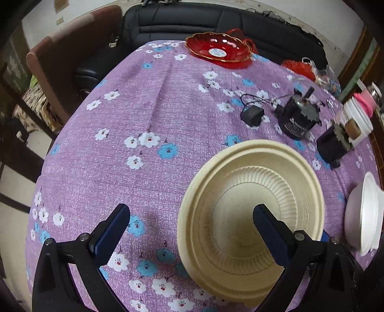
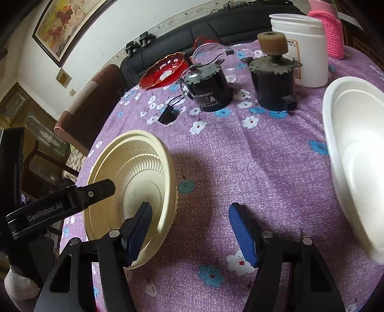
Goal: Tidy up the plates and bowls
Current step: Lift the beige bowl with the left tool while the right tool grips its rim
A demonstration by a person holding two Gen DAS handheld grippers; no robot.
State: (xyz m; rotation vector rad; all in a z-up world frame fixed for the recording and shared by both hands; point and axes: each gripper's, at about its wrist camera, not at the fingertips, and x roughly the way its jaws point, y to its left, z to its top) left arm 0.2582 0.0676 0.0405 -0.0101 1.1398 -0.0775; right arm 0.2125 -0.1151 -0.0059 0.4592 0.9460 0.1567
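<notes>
Progress looks early, as far as I can judge: the cream ribbed plastic bowl [image 1: 252, 216] sits alone on the tabletop [image 1: 144, 100], well apart from the white foam bowl [image 2: 355, 153], and nothing shows them stacked or grouped yet. A red glass scalloped dish [image 1: 218, 49] rests at the far edge, toward 12 o'clock in the left wrist view, also on its own. Bringing these 3 pieces together is what appears to be left.

The left tool [image 1: 192, 228] is spread wide, holding nothing; its right finger hangs over the cream bowl's inside while its left finger stands over bare cloth at 7 o'clock, so the near rim lies between them. The right tool [image 2: 189, 228] is likewise released and empty, with the cream bowl at its 9 o'clock and the white bowl at its 2 o'clock.

A purple cloth printed with white and blue flowers covers the tabletop. Toward 1 o'clock in the right wrist view stand 2 black cylindrical motors [image 2: 211, 88] with wires, a white plastic tub [image 2: 302, 48] and a pink knitted item [image 2: 332, 31]. Beyond are a black leather sofa [image 1: 216, 19], a brown chair [image 1: 72, 60] and a framed painting [image 2: 62, 24] on a pale wall.
</notes>
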